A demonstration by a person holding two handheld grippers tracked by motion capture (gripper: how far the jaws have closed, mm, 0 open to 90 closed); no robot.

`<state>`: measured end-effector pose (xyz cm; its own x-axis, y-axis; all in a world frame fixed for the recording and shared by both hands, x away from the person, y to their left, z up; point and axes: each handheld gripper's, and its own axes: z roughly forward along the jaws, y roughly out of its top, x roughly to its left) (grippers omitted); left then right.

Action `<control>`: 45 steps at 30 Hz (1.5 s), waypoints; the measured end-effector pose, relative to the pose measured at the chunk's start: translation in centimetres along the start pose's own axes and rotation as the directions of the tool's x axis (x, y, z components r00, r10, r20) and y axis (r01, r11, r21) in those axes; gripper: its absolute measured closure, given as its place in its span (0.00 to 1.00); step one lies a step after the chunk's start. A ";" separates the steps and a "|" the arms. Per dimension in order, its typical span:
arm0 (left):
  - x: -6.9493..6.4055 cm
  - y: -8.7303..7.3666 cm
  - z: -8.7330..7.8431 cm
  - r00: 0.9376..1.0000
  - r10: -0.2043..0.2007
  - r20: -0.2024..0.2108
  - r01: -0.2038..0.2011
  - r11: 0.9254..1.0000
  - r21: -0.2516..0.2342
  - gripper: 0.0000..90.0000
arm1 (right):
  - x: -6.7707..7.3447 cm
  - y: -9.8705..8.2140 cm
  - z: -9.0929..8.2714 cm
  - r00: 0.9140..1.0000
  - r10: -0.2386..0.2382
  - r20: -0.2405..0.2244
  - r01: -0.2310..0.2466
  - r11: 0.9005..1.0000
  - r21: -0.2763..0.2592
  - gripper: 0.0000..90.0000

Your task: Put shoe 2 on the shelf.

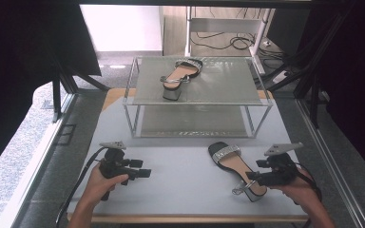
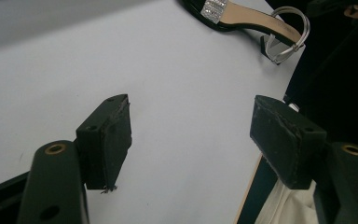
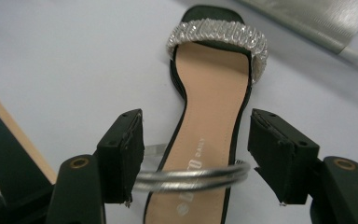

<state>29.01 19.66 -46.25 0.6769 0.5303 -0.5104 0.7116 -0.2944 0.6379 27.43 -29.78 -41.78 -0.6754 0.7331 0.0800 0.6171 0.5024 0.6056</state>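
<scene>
Pale grey bench (image 1: 180,180), wood-edged at the near side, carrying everything. Toward its far half, a two-level metal-framed rack (image 1: 197,97) with mesh shelves. On the top shelf, one black heeled sandal (image 1: 180,76) with a glittery toe band, heel toward the near side.

On the bench in front of the rack, right of middle, a second sandal (image 1: 235,168) of the same kind: toe band toward the rack, block heel and silver ankle strap (image 3: 191,179) toward the near edge. Lies flat on its sole, tan insole up.

Right hand-held gripper (image 1: 253,176) at the heel end of this sandal, jaws apart, one on each side of the heel part; left pad just beside the strap loop, whether touching it unclear, right pad clear of it. No pinch on the sandal.

Left hand-held gripper (image 1: 145,173) well apart from the sandal, at the left of the bench, pointing right. Jaws wide apart above bare bench, nothing between them. From its own camera, the sandal's heel near the bench's edge, farther off.
</scene>
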 end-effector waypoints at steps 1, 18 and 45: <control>0.0 0.0 0.1 1.000 0.003 0.000 -0.003 1.000 0.000 0.33 | -0.2 0.4 0.5 1.000 0.005 -0.007 -0.005 1.000 0.023 0.40; -0.3 0.1 0.1 1.000 0.010 0.020 -0.010 1.000 -0.002 0.33 | -0.7 3.1 6.6 0.997 -0.015 0.079 -0.012 0.945 0.326 0.32; -0.3 0.0 0.0 1.000 0.012 0.020 -0.012 1.000 -0.005 0.33 | -1.1 3.2 9.2 0.991 0.082 0.108 -0.123 0.873 0.471 0.45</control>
<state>28.81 19.48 -46.04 0.6890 0.5110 -0.5140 0.7025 -0.2965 0.6469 33.86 -24.81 -47.24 -0.5751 0.8169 0.0435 0.8126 0.5643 0.1458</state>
